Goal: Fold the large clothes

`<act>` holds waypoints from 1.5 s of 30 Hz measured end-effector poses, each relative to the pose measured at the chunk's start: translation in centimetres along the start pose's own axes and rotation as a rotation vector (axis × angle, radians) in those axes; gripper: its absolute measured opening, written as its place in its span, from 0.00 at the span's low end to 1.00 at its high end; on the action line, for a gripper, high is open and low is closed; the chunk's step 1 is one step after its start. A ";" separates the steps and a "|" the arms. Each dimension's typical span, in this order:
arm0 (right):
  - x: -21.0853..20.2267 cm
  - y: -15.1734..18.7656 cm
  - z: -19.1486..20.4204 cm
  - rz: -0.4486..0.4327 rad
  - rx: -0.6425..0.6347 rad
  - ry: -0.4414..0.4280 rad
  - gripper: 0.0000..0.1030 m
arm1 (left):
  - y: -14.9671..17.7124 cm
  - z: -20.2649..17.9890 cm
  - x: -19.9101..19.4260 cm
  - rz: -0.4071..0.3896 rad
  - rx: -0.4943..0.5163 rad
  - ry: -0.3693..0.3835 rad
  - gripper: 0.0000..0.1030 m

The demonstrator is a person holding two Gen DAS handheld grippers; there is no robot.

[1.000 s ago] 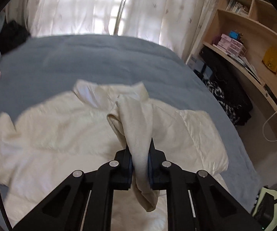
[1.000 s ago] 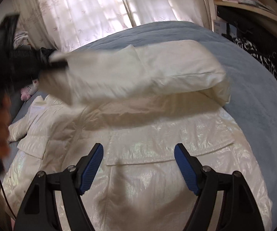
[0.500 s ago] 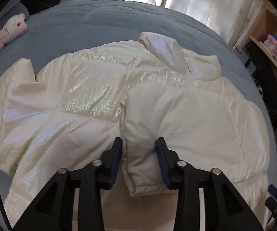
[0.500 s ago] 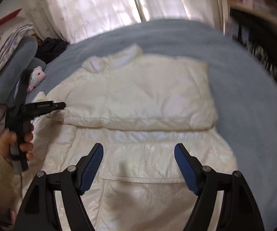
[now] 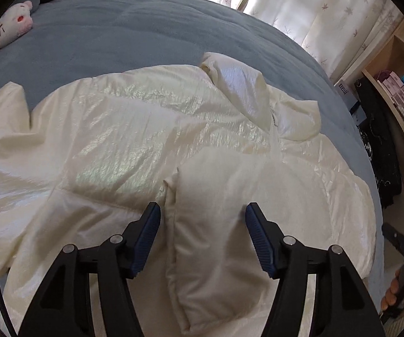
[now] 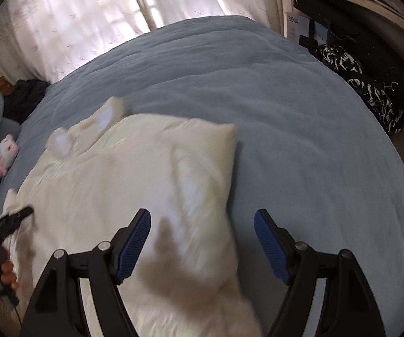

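My left gripper (image 5: 202, 231) has just been opening: a second ago it pinched the sleeve (image 5: 216, 241) tight, now its jaws stand apart, pads clear of the fabric, and the sleeve lies folded across the cream puffer jacket (image 5: 112, 146) on the blue-grey bed (image 5: 145, 28). My right gripper (image 6: 202, 241) (blurred view) gapes wide as before, holding nothing, now over the jacket's right edge rather than its hem.
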State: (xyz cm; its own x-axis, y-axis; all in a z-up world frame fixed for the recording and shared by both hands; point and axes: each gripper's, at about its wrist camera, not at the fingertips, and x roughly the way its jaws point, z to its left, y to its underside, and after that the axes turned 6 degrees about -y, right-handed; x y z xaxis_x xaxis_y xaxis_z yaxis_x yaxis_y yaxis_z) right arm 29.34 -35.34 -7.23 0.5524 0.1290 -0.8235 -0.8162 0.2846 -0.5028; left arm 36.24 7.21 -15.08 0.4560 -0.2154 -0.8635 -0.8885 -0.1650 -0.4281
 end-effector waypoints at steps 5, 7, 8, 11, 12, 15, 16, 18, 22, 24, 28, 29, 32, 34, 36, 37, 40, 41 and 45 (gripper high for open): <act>3.9 -2.6 -2.9 0.029 0.121 -0.057 0.74 | -0.9 -0.5 1.5 0.021 0.004 0.015 0.59; 5.8 -3.0 -4.2 0.047 0.199 -0.128 0.74 | -1.1 -0.9 1.8 0.016 0.017 0.009 0.54; 6.3 -2.7 -4.3 0.052 0.221 -0.157 0.74 | -1.2 -1.1 1.9 0.013 0.028 0.003 0.47; 7.5 -2.2 -4.6 0.050 0.254 -0.256 0.45 | -1.7 -1.8 1.9 -0.003 0.063 -0.013 0.26; 7.4 -2.2 -4.3 0.038 0.239 -0.252 0.32 | -1.9 -2.2 1.7 -0.022 0.079 -0.015 0.23; 6.1 -2.2 -3.6 -0.046 0.194 -0.202 0.21 | -2.2 -3.1 0.6 -0.105 0.115 -0.005 0.20; 6.4 -1.9 -3.8 -0.048 0.197 -0.171 0.21 | -2.1 -3.2 0.7 -0.127 0.125 -0.005 0.20; 7.6 -1.4 -4.3 -0.006 0.217 -0.134 0.24 | -1.8 -3.5 1.8 -0.103 0.135 -0.038 0.23; 6.3 -1.3 -3.8 -0.007 0.215 -0.062 0.36 | -1.3 -3.5 1.6 -0.095 0.142 -0.063 0.27; 4.4 -1.3 -2.5 -0.030 0.152 -0.002 0.36 | -1.3 -3.4 0.3 -0.118 0.163 -0.080 0.29; -0.1 0.0 0.0 -0.148 0.029 0.059 0.36 | -1.1 -2.2 -3.2 -0.187 0.154 -0.091 0.31; -1.4 0.3 0.5 -0.191 0.005 0.044 0.36 | -1.0 -2.0 -4.0 -0.204 0.146 -0.082 0.31; -3.9 1.9 2.5 -0.284 -0.055 -0.007 0.36 | -0.1 -2.3 -6.4 -0.269 0.174 -0.066 0.31; -3.7 2.6 4.5 -0.250 -0.101 -0.007 0.36 | 0.4 -3.0 -6.9 -0.260 0.187 -0.038 0.31; -2.4 3.1 6.4 -0.176 -0.136 -0.053 0.36 | 0.8 -4.1 -6.5 -0.227 0.181 -0.012 0.31; -1.5 3.5 7.5 -0.140 -0.155 -0.079 0.36 | 1.0 -4.7 -6.0 -0.212 0.175 -0.002 0.31; 1.2 4.3 9.9 -0.057 -0.190 -0.074 0.36 | 1.8 -6.3 -4.0 -0.166 0.160 -0.002 0.31; 2.2 4.6 10.5 -0.018 -0.193 -0.060 0.36 | 2.1 -6.8 -2.9 -0.142 0.155 0.003 0.31; 4.8 6.1 11.2 0.005 -0.242 -0.027 0.35 | 3.4 -7.6 0.7 -0.076 0.176 -0.059 0.31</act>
State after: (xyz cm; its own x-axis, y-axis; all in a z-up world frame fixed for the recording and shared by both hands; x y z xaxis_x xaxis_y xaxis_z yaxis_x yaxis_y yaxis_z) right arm 28.93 -22.31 -11.31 0.5498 0.1561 -0.8206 -0.8340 0.0480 -0.5497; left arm 33.90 -0.84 -15.14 0.5227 -0.1516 -0.8389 -0.8492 -0.0066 -0.5280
